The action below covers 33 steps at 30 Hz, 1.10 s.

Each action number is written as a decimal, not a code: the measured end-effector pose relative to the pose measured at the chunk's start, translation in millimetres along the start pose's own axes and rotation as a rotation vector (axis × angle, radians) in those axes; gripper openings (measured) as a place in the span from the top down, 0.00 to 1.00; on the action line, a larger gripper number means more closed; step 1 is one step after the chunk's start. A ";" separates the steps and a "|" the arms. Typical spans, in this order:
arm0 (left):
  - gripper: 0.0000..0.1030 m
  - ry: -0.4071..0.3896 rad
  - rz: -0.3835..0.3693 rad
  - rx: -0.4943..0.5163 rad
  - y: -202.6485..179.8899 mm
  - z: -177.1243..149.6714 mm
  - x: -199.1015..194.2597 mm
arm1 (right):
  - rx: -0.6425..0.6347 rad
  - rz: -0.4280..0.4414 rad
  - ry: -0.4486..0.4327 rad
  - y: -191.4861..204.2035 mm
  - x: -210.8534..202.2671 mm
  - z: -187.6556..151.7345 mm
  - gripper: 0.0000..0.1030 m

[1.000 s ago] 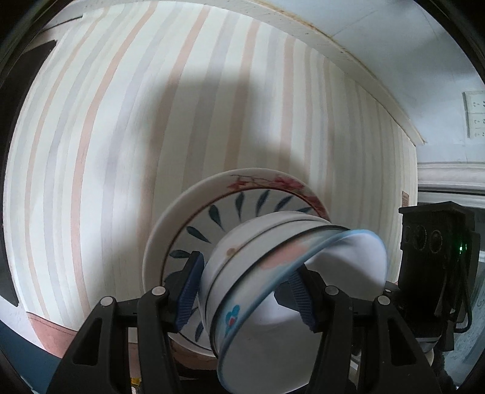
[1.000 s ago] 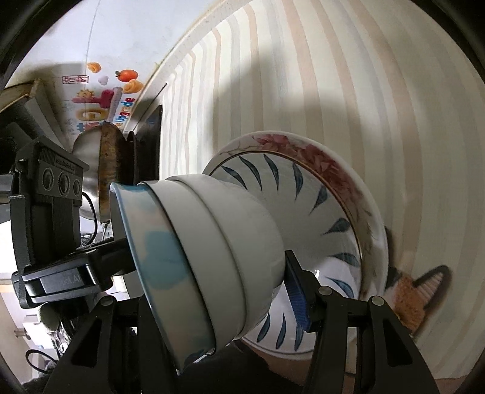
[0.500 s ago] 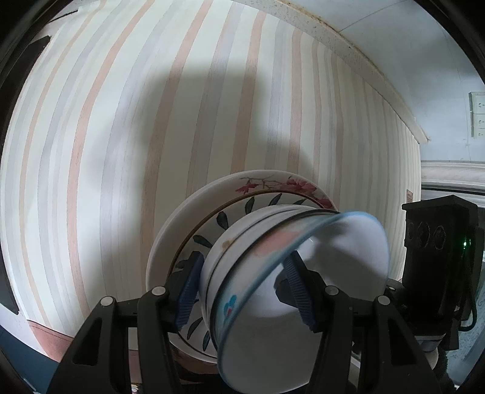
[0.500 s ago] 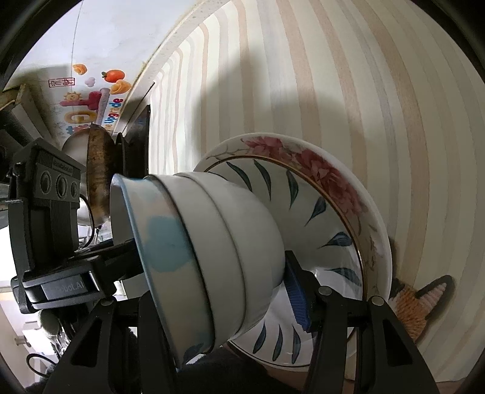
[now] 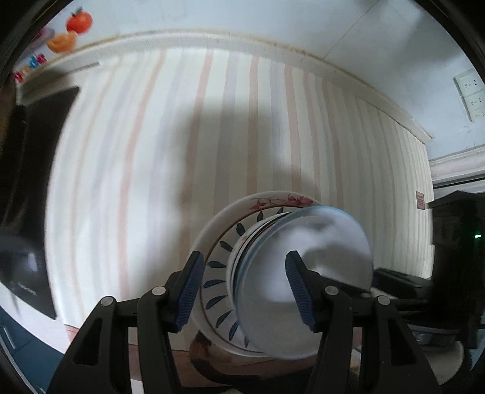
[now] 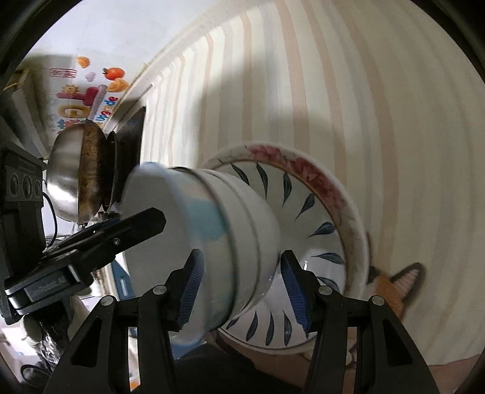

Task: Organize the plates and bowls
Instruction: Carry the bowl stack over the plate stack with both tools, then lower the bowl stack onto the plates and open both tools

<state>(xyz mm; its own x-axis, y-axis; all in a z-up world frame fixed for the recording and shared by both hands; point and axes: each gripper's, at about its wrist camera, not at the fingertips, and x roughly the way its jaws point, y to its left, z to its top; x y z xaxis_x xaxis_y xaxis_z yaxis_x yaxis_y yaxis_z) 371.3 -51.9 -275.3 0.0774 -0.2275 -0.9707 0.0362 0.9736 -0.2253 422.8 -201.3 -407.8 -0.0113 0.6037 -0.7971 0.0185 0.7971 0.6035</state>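
Note:
A stack of white bowls (image 6: 230, 239) with a blue-rimmed one outermost sits nested on a blue-leaf plate (image 6: 306, 242) and a red-flower plate (image 6: 303, 169). The whole stack appears tipped on its side in both views. My right gripper (image 6: 242, 288) is shut on the bowl stack, its blue pads on either side. My left gripper (image 5: 245, 288) closes around the same stack (image 5: 303, 272); one pad lies inside the outer bowl, the other beside the leaf plate (image 5: 218, 272). The left gripper's body also shows in the right wrist view (image 6: 91, 242).
A striped cloth (image 5: 212, 136) covers the surface behind the stack. A steel bowl with a browned pan (image 6: 78, 175) stands by a black panel (image 6: 130, 133). A fox-shaped mat (image 6: 394, 288) lies under the plates. A fruit sticker (image 5: 78, 21) and wall sockets (image 5: 473, 94) mark the wall.
Both grippers and the stack have moved back from the striped surface, so more wall and stickers show. The bowls sit lower and smaller in the left view.

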 end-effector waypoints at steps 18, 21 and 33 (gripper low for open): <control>0.13 -0.273 0.145 0.075 -4.8 -51.9 -81.6 | -0.070 -0.349 -0.360 64.3 -108.5 -67.0 0.08; 0.13 -0.299 0.153 0.091 -5.5 -61.4 -91.3 | -0.064 -0.366 -0.407 73.5 -120.6 -83.8 0.07; 0.13 -0.459 0.176 0.107 -23.6 -132.3 -158.1 | -0.124 -0.432 -0.593 121.6 -181.2 -166.1 0.05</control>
<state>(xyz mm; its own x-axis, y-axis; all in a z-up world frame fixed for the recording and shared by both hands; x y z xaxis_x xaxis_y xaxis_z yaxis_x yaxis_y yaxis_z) 226.5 -36.5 -127.6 0.5209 -0.0675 -0.8509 0.0836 0.9961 -0.0278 261.1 -212.4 -186.6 0.5505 0.1583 -0.8197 0.0217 0.9788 0.2036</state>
